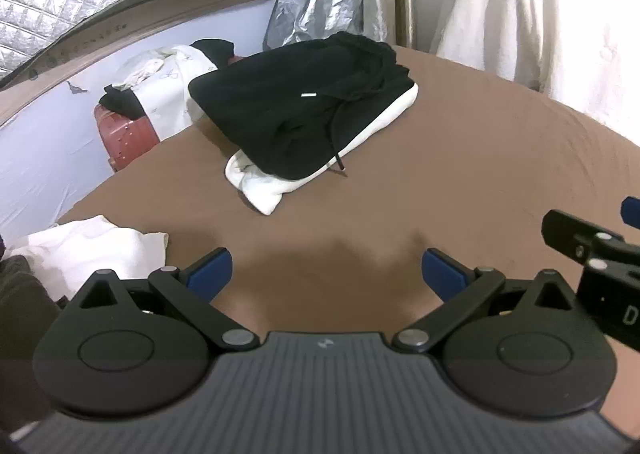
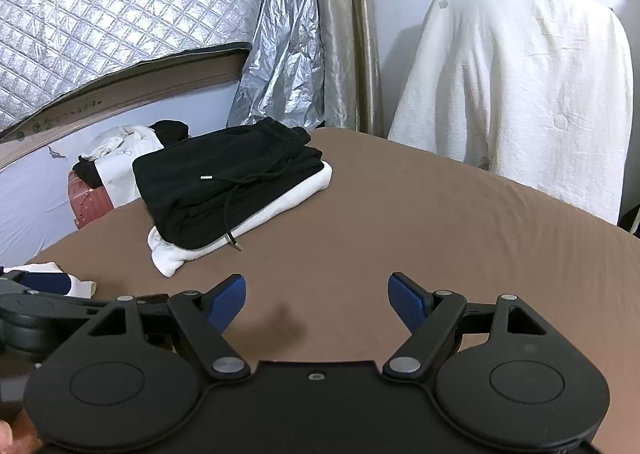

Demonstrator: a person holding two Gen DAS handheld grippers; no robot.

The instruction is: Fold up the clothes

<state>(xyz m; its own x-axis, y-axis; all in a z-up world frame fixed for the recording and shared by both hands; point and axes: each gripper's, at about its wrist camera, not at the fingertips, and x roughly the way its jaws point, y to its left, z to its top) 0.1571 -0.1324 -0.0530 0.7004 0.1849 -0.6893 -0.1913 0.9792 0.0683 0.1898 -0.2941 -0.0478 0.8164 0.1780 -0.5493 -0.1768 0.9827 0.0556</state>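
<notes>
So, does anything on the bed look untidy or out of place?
Mostly tidy: the black garment lies folded on the white garment. Its drawstring trails over the edge, and a crumpled white cloth sits unfolded at the left.

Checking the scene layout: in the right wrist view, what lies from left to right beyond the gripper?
Red suitcase → black folded clothes on a white garment → bare brown bed cover → white draped cloth.

Legible markings:
- Right gripper (image 1: 592, 250), side of its black body, left wrist view: one white capital "D", cut off at the picture edge.
- Left gripper (image 1: 326, 274), grey ribbed housing: small pale emblem, no letters.
- Brown window ledge (image 2: 120, 93): row of small symbols, too small to read.
</notes>
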